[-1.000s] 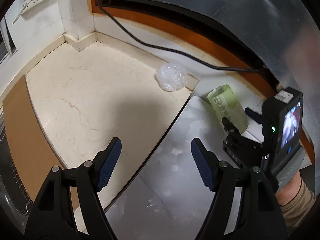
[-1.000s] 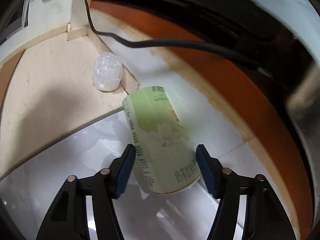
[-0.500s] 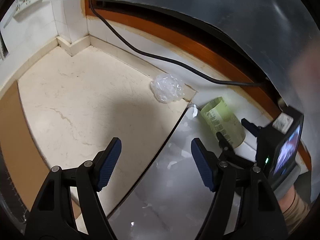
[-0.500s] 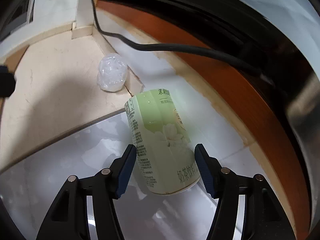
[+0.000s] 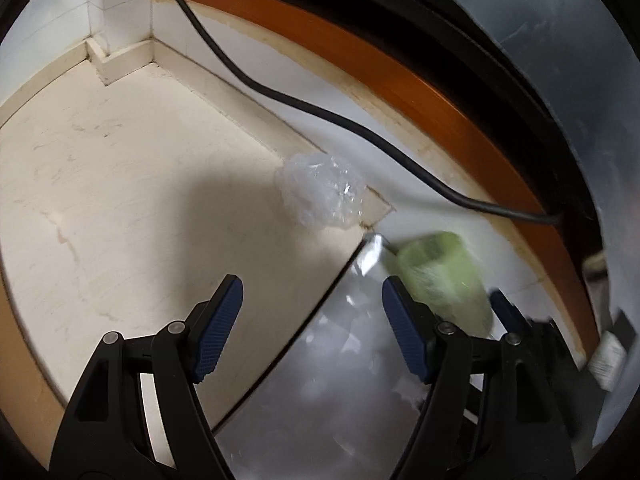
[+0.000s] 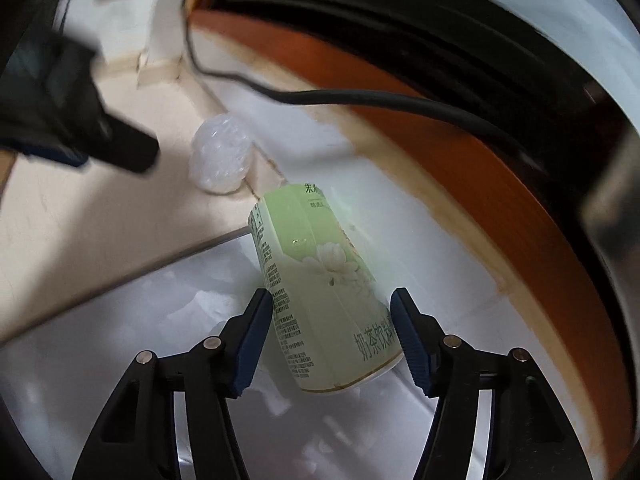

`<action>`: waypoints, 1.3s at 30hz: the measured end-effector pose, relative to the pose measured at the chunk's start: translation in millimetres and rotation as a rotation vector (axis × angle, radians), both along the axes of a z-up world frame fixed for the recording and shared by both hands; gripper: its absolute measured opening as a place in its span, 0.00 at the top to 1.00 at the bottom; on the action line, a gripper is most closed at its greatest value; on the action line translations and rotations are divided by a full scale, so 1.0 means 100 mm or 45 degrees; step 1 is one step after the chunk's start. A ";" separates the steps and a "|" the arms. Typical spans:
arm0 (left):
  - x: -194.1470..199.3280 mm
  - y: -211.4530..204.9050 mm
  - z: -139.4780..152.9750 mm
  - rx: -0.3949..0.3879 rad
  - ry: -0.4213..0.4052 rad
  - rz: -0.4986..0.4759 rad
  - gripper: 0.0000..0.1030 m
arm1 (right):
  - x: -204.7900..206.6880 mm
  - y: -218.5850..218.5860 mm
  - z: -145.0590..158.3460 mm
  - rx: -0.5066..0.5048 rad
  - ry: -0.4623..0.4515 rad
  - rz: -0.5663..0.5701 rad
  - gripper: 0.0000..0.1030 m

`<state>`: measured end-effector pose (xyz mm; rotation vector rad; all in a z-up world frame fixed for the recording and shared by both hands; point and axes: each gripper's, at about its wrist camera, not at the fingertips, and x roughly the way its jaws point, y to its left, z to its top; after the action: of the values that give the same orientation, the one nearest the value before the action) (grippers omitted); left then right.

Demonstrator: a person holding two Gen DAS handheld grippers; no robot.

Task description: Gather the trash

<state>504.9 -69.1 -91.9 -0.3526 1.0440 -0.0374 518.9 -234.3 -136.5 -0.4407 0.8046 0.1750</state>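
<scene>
Right wrist view: a pale green drink can (image 6: 320,292) with a white flower and printed text lies tilted between the blue pads of the right tongs (image 6: 332,340). The jaws stand wide on either side of it, and a sliver of gap shows at each pad, so they bracket the can without clearly gripping it. The can rests on a glossy grey surface (image 6: 120,340), close to the seam where this meets the cream marble desk (image 6: 80,220). Just beyond the can, a crumpled ball of clear plastic wrap (image 6: 220,156) sits on the marble against a low ledge. A black cable (image 6: 380,98) runs along the white wall above an orange-brown trim (image 6: 540,216).

In the left wrist view, the left tongs (image 5: 312,328) hang wide open and empty above the seam, with the plastic wrap (image 5: 320,194) ahead and the can (image 5: 444,276) blurred just right of its right pad.
</scene>
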 end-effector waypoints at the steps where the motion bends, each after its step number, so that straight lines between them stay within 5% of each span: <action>1: 0.04 -0.02 -0.03 0.000 -0.006 0.005 0.32 | -0.01 -0.06 0.04 0.037 0.003 -0.014 0.45; 5: 0.19 -0.04 -0.11 -0.019 -0.051 0.046 0.24 | -0.09 -0.27 0.17 0.207 0.045 -0.058 0.49; 12: 0.56 -0.13 -0.33 0.103 -0.057 0.097 0.22 | -0.12 -0.67 0.27 0.514 0.140 -0.165 0.53; 13: 0.61 -0.15 -0.36 0.116 -0.059 0.102 0.22 | -0.17 -0.68 0.29 0.526 0.136 -0.167 0.64; 14: 0.64 -0.15 -0.39 0.122 -0.058 0.106 0.22 | -0.21 -0.68 0.34 0.538 0.100 -0.149 0.98; 20: 0.81 -0.18 -0.55 0.117 -0.038 0.122 0.23 | -0.11 -0.71 0.22 0.540 0.204 -0.194 1.00; 22: 0.84 -0.18 -0.56 0.105 -0.055 0.122 0.37 | -0.17 -0.70 0.19 0.557 0.224 -0.185 1.00; 25: 0.87 -0.20 -0.59 0.097 -0.073 0.093 0.60 | -0.20 -0.73 0.15 0.600 0.241 -0.165 0.91; 27: 0.87 -0.20 -0.60 0.087 -0.089 0.081 0.64 | -0.20 -0.75 0.16 0.634 0.251 -0.172 0.77; 30: 0.81 -0.13 -0.59 0.042 -0.131 0.081 0.74 | -0.07 -0.68 0.07 0.677 0.262 -0.170 0.71; 39: 0.47 0.06 -0.45 0.050 -0.193 0.108 0.79 | 0.05 -0.47 0.07 0.802 0.244 -0.162 0.34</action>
<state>551.7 -63.5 -137.3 -0.3529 0.8777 0.0321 523.4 -281.7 -129.5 0.2240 0.9123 0.3418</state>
